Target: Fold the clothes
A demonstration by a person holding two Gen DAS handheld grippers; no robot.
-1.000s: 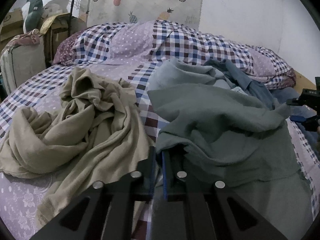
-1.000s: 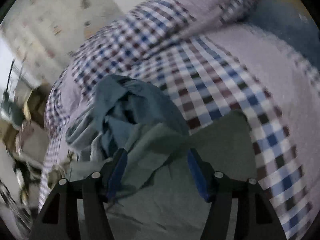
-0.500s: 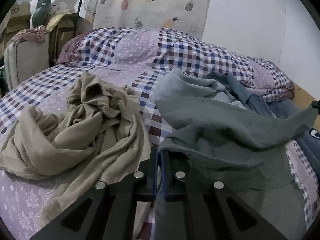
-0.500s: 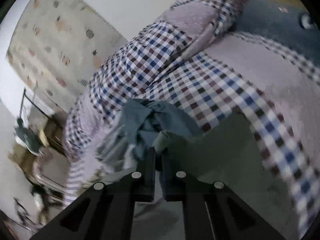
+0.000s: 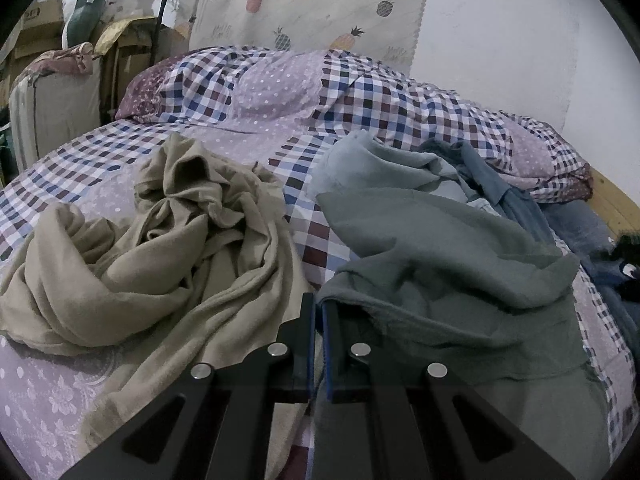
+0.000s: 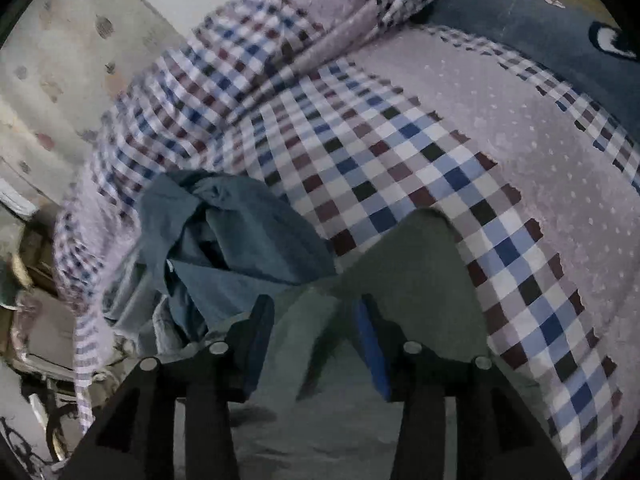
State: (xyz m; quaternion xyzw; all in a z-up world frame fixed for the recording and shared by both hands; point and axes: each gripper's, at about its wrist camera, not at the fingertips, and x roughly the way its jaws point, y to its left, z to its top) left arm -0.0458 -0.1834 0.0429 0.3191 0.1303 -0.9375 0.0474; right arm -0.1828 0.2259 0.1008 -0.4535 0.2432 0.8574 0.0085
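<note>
Left gripper (image 5: 319, 308) pressed together on the near edge of a grey-green garment (image 5: 440, 248), hem pinched between the blue pads. Right gripper (image 6: 316, 316) spread wide above another stretch of the same grey-green cloth (image 6: 400, 264), nothing caught between its fingers. Garment rumpled ahead and to the right of the left jaws, partly draped over a crumpled blue shirt (image 5: 496, 184) and a pale blue piece (image 5: 360, 164) beyond. Heaped tan garment (image 5: 160, 248) to the left of the left jaws, unfolded, touching the left finger's side. All on a checked bedsheet (image 5: 304, 220).

Likely step: spreading the grey-green piece flat for folding.

To do it well:
- Hold the left pinch firm on the hem, no slack.
- Lower the right jaws onto a true corner or edge just ahead, not mid-panel, taking a single layer only.
- Close fully before pulling; pull away from the left pinch to draw the cloth taut.
- Lift enough to clear the blue shirt beneath, or risk dragging it along.
- Keep clear of the tan heap at the left.
</note>
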